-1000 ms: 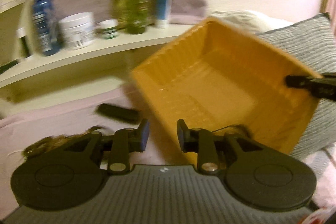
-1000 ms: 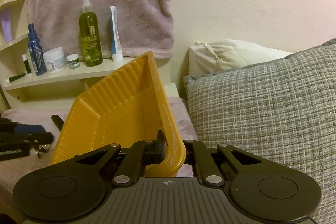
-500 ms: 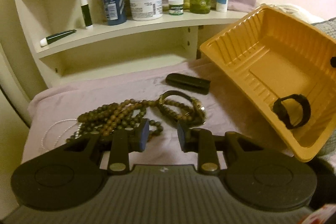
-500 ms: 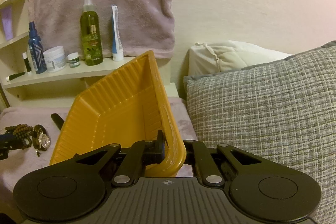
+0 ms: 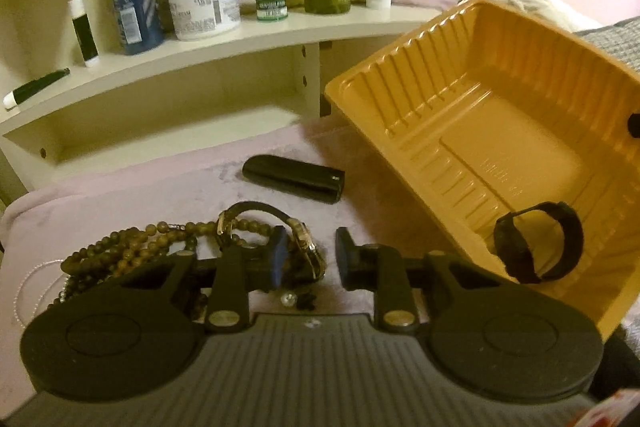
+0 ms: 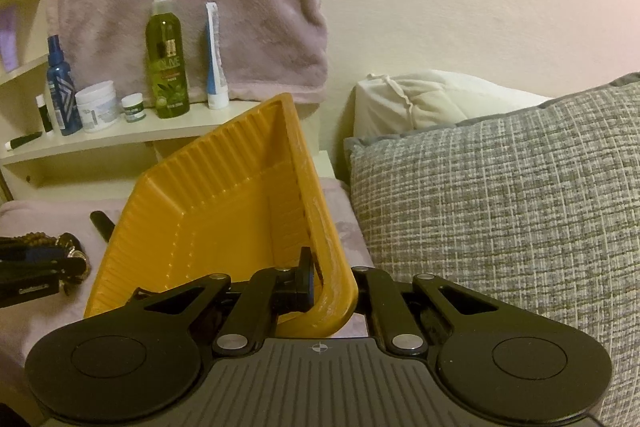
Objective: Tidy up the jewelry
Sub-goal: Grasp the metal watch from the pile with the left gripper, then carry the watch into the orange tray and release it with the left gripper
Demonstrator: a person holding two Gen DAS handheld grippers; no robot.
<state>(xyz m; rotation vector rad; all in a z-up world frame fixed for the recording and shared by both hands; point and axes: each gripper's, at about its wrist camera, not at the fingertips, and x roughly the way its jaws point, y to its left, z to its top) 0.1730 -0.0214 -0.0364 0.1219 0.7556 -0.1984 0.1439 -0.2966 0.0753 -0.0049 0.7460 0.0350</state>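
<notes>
My right gripper (image 6: 334, 287) is shut on the rim of an orange plastic tray (image 6: 224, 211) and holds it tilted toward the left. A black wrist band (image 5: 538, 247) lies in the tray's (image 5: 480, 131) low corner. My left gripper (image 5: 308, 259) is open and low over the pink cloth (image 5: 160, 187). A gold watch with a black strap (image 5: 306, 243) sits by its left finger, touching a pile of brown bead strands (image 5: 132, 247). A thin white bead string (image 5: 28, 287) lies at the left. The left gripper also shows in the right wrist view (image 6: 36, 267).
A black oblong case (image 5: 294, 179) lies on the cloth behind the watch. A cream shelf (image 5: 200, 51) holds bottles, jars and tubes. A grey woven pillow (image 6: 500, 207) and a white pillow (image 6: 432, 99) fill the right side. A small clear stud (image 5: 289, 299) lies under the left gripper.
My left gripper has swung from the tray down to the jewelry pile, closing in on the watch. The black band now lies in the tray. The right gripper and tray barely moved.
</notes>
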